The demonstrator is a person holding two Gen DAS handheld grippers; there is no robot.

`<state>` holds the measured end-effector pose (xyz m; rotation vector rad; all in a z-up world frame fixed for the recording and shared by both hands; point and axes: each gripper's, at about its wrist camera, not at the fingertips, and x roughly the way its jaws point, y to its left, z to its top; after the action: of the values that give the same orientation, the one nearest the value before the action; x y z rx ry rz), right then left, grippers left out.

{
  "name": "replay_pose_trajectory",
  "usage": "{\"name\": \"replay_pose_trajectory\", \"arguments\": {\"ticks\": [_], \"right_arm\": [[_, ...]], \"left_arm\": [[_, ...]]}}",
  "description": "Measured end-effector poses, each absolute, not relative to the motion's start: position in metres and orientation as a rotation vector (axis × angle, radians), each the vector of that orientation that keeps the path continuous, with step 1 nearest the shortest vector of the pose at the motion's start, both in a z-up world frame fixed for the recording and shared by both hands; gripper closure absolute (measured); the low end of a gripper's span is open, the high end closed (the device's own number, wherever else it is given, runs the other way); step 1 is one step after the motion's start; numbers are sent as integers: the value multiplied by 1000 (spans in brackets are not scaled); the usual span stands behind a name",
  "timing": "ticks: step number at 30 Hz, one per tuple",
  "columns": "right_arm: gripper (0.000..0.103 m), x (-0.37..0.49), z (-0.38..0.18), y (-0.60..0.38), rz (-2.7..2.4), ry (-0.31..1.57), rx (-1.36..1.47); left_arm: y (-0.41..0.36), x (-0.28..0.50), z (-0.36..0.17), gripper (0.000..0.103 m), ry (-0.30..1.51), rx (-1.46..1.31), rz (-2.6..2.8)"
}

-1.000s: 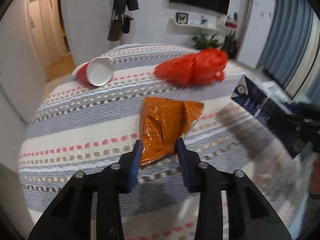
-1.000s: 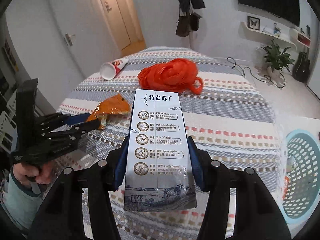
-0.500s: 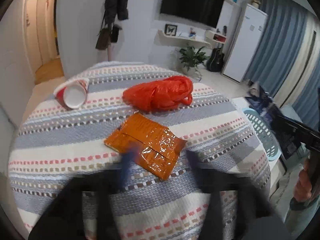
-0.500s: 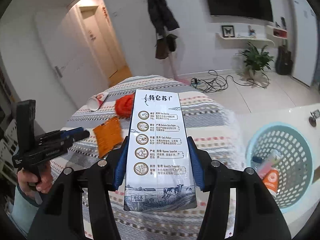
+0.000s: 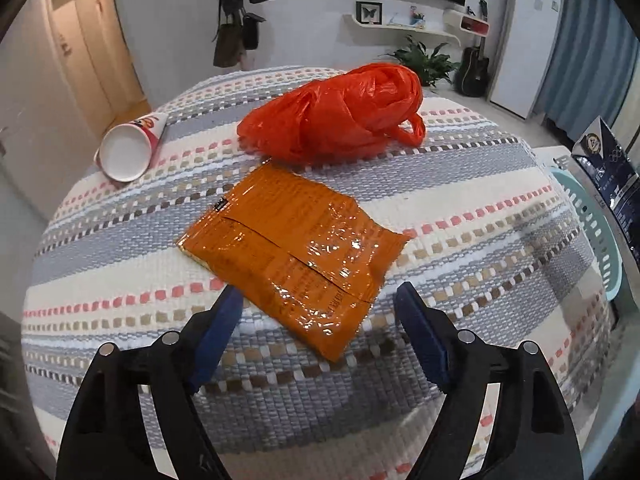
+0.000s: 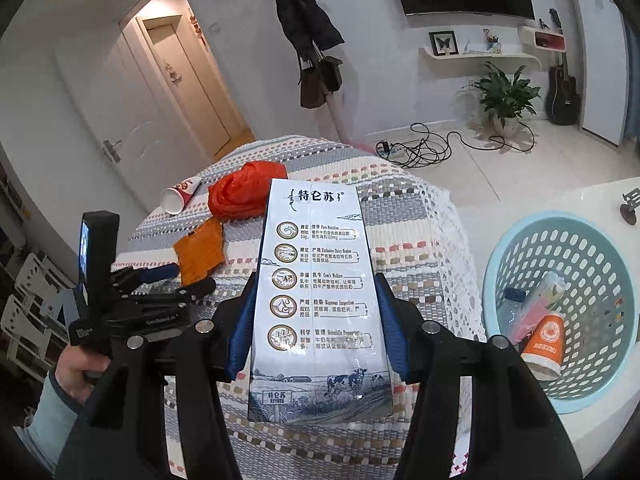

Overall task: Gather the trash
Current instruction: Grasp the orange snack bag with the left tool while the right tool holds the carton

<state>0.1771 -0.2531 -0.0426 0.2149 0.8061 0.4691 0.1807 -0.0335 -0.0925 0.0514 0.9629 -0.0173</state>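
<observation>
Right tongs point(image 6: 316, 320) clench a milk carton point(image 6: 316, 300) beside the basket point(image 6: 520, 248), which holds some trash. Left tongs point(image 5: 320, 320), opening and empty, hover over the orange wrapper point(image 5: 296, 248); red bag point(image 5: 336, 116) and paper cup point(image 5: 132, 144) remain on the bench point(image 5: 460, 200).

Both wrist views look steeply down, close over striped table point(image 5: 460, 168); shared.

"特仑苏" on milk carton point(image 6: 316, 300)
</observation>
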Motion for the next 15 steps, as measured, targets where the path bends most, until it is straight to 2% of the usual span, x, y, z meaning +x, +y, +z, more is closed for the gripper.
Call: {"name": "replay_pose_trajectory", "arguments": {"ticks": [3,4,5,7,9,15], "right_arm": [[51,179,-46,-252,471,813,224],[51,180,-47,-252,471,814,225],[51,180,-48,-252,471,814,226],[51,179,-48,-253,473,812,227],[51,180,-47,-255,473,807,228],[51,178,-44,-260,478,789,230]], "left_arm": [[-29,179,-88,47,945,43,-1],[-28,180,-87,56,943,38,-9],[-25,180,-86,58,942,36,-15],[-21,180,-82,78,932,25,-29],[-20,179,-78,87,920,10,-46],[-21,164,-69,91,876,-11,-103]]}}
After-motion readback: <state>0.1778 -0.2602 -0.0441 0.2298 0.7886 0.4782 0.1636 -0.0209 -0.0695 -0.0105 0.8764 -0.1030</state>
